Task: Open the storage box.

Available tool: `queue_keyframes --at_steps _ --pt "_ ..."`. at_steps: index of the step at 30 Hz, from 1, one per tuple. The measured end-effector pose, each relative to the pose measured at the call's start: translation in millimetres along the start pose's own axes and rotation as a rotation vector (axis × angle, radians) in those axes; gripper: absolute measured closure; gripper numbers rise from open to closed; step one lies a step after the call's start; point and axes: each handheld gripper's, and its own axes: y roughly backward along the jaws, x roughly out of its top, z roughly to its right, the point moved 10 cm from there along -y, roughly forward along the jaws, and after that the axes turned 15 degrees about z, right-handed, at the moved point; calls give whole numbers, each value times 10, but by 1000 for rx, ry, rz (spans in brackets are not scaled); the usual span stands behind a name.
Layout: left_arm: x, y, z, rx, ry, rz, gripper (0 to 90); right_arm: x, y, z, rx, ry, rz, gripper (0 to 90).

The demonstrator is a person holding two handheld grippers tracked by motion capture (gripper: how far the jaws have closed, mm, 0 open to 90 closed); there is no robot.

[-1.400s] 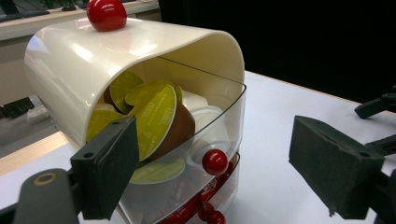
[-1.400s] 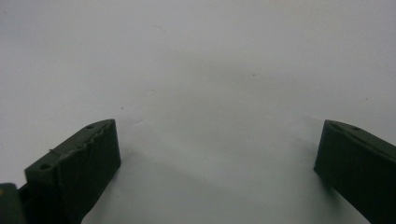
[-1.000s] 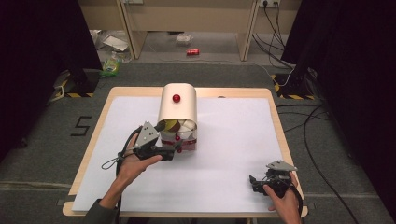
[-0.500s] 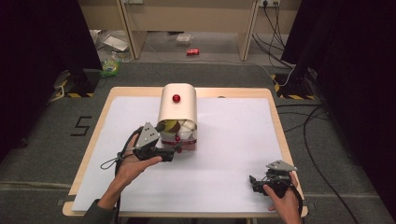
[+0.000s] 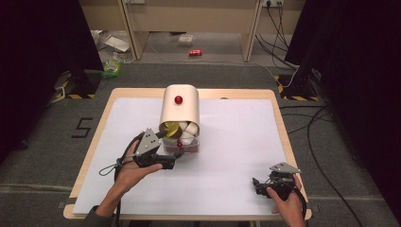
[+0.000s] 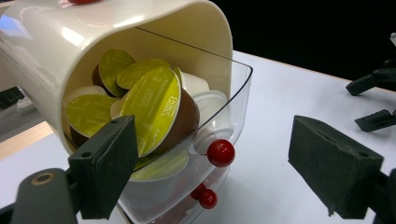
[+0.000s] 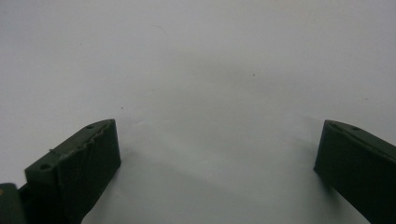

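The tabletop (image 5: 236,142) is covered in white, with a wooden rim showing round it. Beyond its far edge, on the grey floor (image 5: 227,71), lie a red can (image 5: 195,53) and a green packet (image 5: 111,69), and black cables (image 5: 312,137) run along the right side.

Toward the far middle of the tabletop stands a cream capsule holder (image 5: 179,109), a rounded hood with a red knob (image 5: 178,100) on top. Its long axis runs from the far edge toward the person, and its open mouth faces the person. A clear drawer (image 6: 233,107) sticks out of that mouth, heaped with capsules (image 6: 154,105) with yellow-green lids; two more red knobs (image 6: 220,152) sit on the drawer fronts, one above the other.

The left hand (image 5: 130,170) reaches in from the bottom, forearm angled up and to the right, holding the left tongs (image 5: 176,156) just in front of the drawer. In the left gripper view its jaws stand wide apart either side of the drawer front, touching nothing that I can see.

The right hand (image 5: 286,201) rests near the front right corner, well apart from the holder. The right tongs (image 5: 256,183) point left, low over bare white surface, jaws spread wide with nothing between them.
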Motion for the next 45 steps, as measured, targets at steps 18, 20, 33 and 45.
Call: queue_keyframes --at_steps 18,20,33,45 --pt "-30 69 78 3 -34 -7 155 2 -2 5 1 9 3 4" --pt "-33 79 89 2 -35 -10 155 0 0 2 -1 3 1 4" --pt "-56 165 185 -5 -27 1 155 2 -2 5 1 9 3 5" --pt "-77 231 251 -14 -21 1 155 1 -1 5 1 9 2 5"
